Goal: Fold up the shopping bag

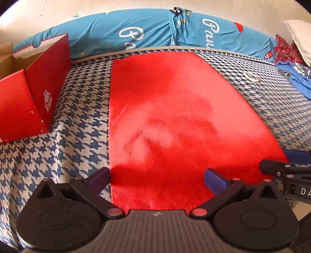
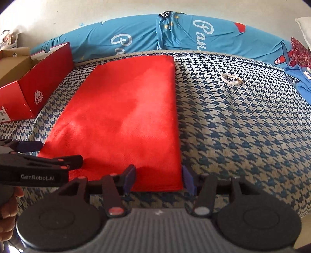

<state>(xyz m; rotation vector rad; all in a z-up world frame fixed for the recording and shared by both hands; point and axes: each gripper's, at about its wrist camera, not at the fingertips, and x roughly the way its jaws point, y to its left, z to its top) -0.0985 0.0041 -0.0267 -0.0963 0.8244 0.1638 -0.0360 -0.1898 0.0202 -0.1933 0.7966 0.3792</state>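
Bed surface (image 2: 243, 126) covered in blue-white houndstooth fabric. Long blue printed bolster (image 1: 147, 33) along far edge, against plain off-white wall (image 2: 97, 11). Strong light, hard shadows at near edge.

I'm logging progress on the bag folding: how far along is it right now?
Done: the red shopping bag lies flat as a long strip on the houndstooth cover. In hand: nothing gripped; the left gripper and right gripper stand open at its near end. Left: folding the strip shorter.

Shopping bag (image 2: 120, 116) flat on bed (image 2: 233, 136), shoebox (image 2: 38, 85) left, cable (image 2: 231, 78) right
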